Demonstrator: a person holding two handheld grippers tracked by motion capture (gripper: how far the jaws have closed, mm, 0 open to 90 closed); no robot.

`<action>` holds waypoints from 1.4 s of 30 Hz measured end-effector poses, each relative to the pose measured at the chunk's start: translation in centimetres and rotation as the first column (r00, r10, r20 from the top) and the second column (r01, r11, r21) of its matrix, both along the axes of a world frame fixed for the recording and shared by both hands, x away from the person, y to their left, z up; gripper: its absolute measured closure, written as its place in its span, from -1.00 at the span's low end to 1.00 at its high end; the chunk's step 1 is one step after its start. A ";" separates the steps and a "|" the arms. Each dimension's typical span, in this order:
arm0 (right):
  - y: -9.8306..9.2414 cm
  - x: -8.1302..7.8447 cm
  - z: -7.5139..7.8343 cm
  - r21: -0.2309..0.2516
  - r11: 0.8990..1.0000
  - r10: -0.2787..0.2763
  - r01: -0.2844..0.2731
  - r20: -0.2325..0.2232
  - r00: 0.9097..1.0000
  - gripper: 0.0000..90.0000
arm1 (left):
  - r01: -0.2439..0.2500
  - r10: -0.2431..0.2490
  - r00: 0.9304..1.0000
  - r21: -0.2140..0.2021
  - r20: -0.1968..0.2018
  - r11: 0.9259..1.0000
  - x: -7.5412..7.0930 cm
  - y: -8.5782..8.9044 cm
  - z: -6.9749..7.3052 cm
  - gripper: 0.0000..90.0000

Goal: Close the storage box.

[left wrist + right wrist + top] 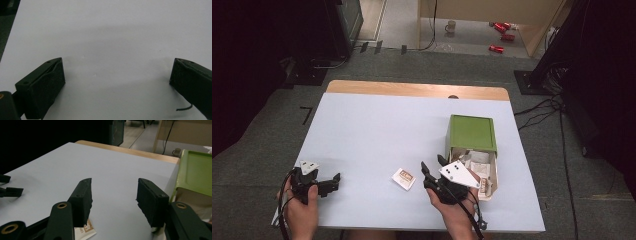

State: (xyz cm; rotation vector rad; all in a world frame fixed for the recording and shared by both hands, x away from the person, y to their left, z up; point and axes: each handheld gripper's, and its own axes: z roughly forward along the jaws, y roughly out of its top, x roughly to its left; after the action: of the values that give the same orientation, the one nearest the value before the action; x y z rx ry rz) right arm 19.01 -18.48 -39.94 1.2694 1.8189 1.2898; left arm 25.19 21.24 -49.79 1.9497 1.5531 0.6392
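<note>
- A small, flat white paper sachet with brown print [404, 178] lies on the pale blue-grey table [377, 130], near the front edge, between the two hands; its long axis runs slantwise, from near-left to far-right in the high view.
- A green rectangular box with a flat lid [472, 132] sits on the right side of the table, its long axis running away from the person. Its near end is open and shows white papers and packets [479, 160] inside.
- The right hand-held gripper [433, 167] is held just right of the sachet and just beside the box's open end. Its jaws stand apart, point away from the person and grip nothing; in the right gripper view the sachet's corner [83, 230] shows beneath one jaw, though contact cannot be told.
- The left hand-held gripper [334, 181] is at the table's front left corner, well apart from the sachet, pointing right. Its jaws are spread wide over bare table, with nothing between them.
</note>
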 end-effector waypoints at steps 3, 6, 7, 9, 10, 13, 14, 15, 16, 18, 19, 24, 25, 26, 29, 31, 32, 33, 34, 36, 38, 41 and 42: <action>-0.7 -0.1 0.0 0.000 1.000 -0.012 0.012 0.001 1.000 0.04 | 0.000 0.000 1.000 0.000 0.000 1.000 0.0 0.0 0.0 -1.00; -1.4 -0.1 0.1 0.001 1.000 -0.027 0.027 0.003 1.000 0.04 | 0.000 0.000 1.000 0.000 0.001 1.000 0.0 0.0 0.0 -1.00; -1.6 -0.1 0.1 0.000 1.000 -0.030 0.030 0.002 1.000 0.04 | 0.000 0.000 1.000 0.001 0.000 1.000 0.0 0.0 0.0 -1.00; -2.2 -0.1 0.0 0.001 0.999 -0.042 0.042 0.002 0.999 0.04 | 0.000 0.000 1.000 0.000 0.001 1.000 0.0 0.0 0.0 -1.00; -2.2 -0.1 0.0 0.001 0.999 -0.042 0.042 0.002 0.999 0.04 | 0.000 0.000 1.000 0.001 0.001 1.000 0.0 0.0 0.0 -1.00; -3.2 -0.2 -0.1 -0.002 0.998 -0.060 0.060 0.000 0.998 0.04 | 0.000 0.000 1.000 0.001 0.001 1.000 0.0 0.0 0.0 -1.00; -3.4 -0.2 -0.2 0.000 0.998 -0.066 0.066 -0.004 0.998 0.04 | 0.000 0.000 1.000 0.001 0.001 1.000 0.0 0.0 0.0 -1.00; -3.8 -0.2 -0.3 -0.002 0.997 -0.073 0.073 -0.004 0.997 0.04 | 0.000 0.000 1.000 0.000 0.001 1.000 0.0 0.0 0.0 -1.00; -4.0 -0.2 -0.3 -0.002 0.997 -0.079 0.079 -0.005 0.997 0.04 | 0.000 0.000 1.000 0.001 0.001 1.000 0.0 0.0 0.0 -1.00; -4.5 -0.3 -0.4 -0.005 0.996 -0.090 0.090 -0.007 0.996 0.04 | 0.000 0.000 1.000 0.001 0.001 1.000 0.0 0.0 0.0 -1.00; -4.9 -0.3 -0.5 -0.003 0.995 -0.098 0.098 -0.009 0.995 0.05 | 0.000 0.000 1.000 0.001 0.002 1.000 0.0 0.0 0.0 -1.00; -6.1 -0.5 -0.7 -0.002 0.992 -0.124 0.124 -0.016 0.992 0.05 | 0.000 0.000 1.000 0.001 0.002 1.000 0.0 0.0 0.0 -1.00; -6.1 -0.5 -0.7 -0.002 0.992 -0.124 0.124 -0.016 0.992 0.05 | 0.000 0.000 1.000 0.001 0.002 1.000 0.0 0.0 0.0 -1.00; -6.7 -0.6 -0.7 -0.004 0.991 -0.135 0.135 -0.017 0.991 0.05 | 0.000 0.000 1.000 0.001 0.002 1.000 0.0 0.0 0.0 -1.00; -7.5 -0.7 -0.8 -0.010 0.988 -0.154 0.154 -0.016 0.988 0.05 | 0.000 0.000 1.000 0.001 0.002 1.000 0.0 0.0 0.0 -1.00; -8.1 -0.9 -0.9 -0.011 0.985 -0.170 0.170 -0.018 0.985 0.05 | 0.000 0.000 1.000 0.001 0.002 1.000 0.0 0.0 0.0 -1.00; -8.4 -1.0 -1.0 -0.011 0.984 -0.178 0.178 -0.023 0.984 0.05 | 0.000 0.000 1.000 0.001 0.002 1.000 0.0 0.0 0.0 -1.00; -8.8 -1.1 -1.1 -0.009 0.982 -0.187 0.187 -0.028 0.982 0.06 | 0.000 0.000 1.000 0.001 0.002 1.000 0.0 0.0 0.0 -1.00; -9.0 -1.1 -1.2 -0.011 0.982 -0.191 0.191 -0.028 0.981 0.06 | 0.000 0.000 1.000 0.001 0.002 1.000 0.0 0.0 0.0 -1.00; -9.6 -1.3 -1.4 -0.010 0.979 -0.203 0.203 -0.042 0.978 0.06 | 0.000 0.000 1.000 0.001 0.002 1.000 0.0 0.0 0.0 -1.00; -9.9 -1.5 -1.5 -0.013 0.977 -0.212 0.211 -0.046 0.976 0.07 | 0.000 0.000 1.000 0.001 0.002 1.000 0.0 0.0 0.0 -1.00; -10.6 -1.8 -1.8 -0.026 0.973 -0.231 0.230 -0.048 0.972 0.08 | 0.000 0.000 1.000 0.000 0.001 1.000 0.0 0.0 0.0 -1.00; -10.8 -1.9 -1.8 -0.026 0.971 -0.237 0.236 -0.051 0.970 0.08 | 0.000 0.000 1.000 0.000 0.001 1.000 0.0 0.0 0.0 -1.00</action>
State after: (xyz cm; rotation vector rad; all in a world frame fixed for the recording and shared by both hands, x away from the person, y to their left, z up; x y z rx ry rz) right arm 17.13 -29.32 -41.75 1.4733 1.6519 1.1145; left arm 25.18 21.23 -49.80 1.9490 1.5524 0.6406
